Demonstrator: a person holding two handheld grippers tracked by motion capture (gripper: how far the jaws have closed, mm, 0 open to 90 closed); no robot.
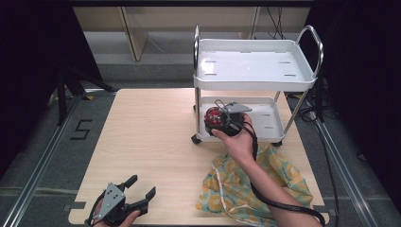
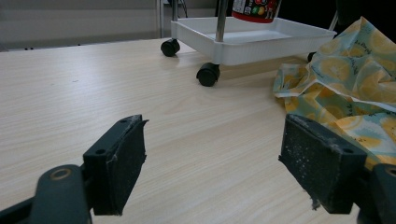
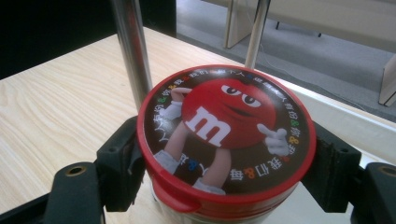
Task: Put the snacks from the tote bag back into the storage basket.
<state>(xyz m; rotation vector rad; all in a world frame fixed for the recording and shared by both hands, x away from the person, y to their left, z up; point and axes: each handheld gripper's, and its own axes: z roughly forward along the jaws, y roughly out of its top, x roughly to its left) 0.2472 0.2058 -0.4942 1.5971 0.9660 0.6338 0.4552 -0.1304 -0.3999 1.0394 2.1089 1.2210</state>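
A round candy tub with a red lid (image 3: 226,140) sits between the jaws of my right gripper (image 3: 224,163), which is shut on its sides. In the high view the right gripper (image 1: 222,120) holds the candy tub (image 1: 213,115) at the left front of the lower shelf of a small white cart (image 1: 265,78). The tub's base (image 2: 256,9) hangs above that shelf in the left gripper view. My left gripper (image 1: 142,187) rests near the table's front left edge, open, with nothing between its fingers (image 2: 119,163).
A crumpled yellow and teal cloth with a lemon print (image 1: 236,182) lies at the table's front right, under my right forearm. The cart's upper shelf (image 1: 250,64) is bare. Its black castors (image 2: 208,73) stand on the wooden table (image 1: 151,137).
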